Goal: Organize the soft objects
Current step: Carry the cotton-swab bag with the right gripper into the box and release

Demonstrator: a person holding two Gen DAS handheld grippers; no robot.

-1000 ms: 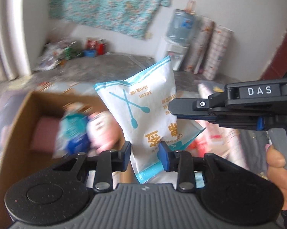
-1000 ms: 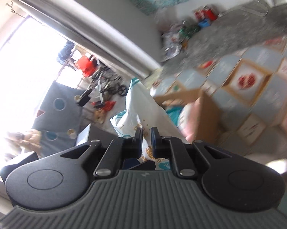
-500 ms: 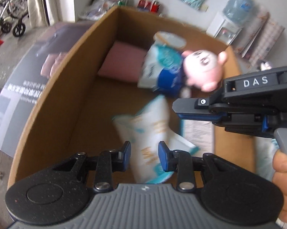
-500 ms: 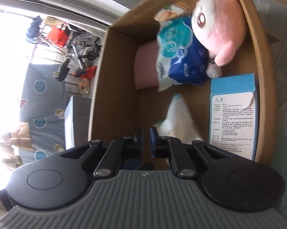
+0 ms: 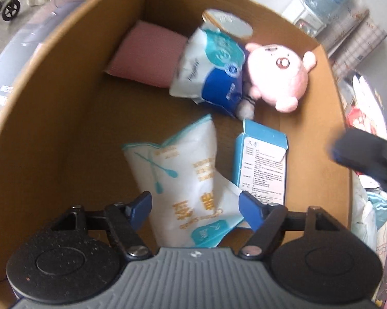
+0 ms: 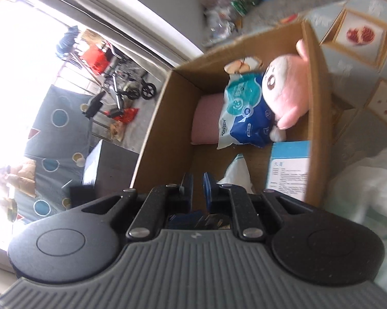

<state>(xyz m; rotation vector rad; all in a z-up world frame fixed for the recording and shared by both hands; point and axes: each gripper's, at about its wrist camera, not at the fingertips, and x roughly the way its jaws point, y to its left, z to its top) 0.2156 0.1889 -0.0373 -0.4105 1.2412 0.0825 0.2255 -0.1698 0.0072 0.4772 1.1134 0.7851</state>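
Swab bag (image 5: 183,177) dropped, left gripper (image 5: 194,203) opened — box (image 5: 52,103) floor, likely.

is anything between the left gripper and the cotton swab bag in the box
Nothing visible. The cotton swab bag lies in the cardboard box directly between the open left gripper fingers, which have just been opening.
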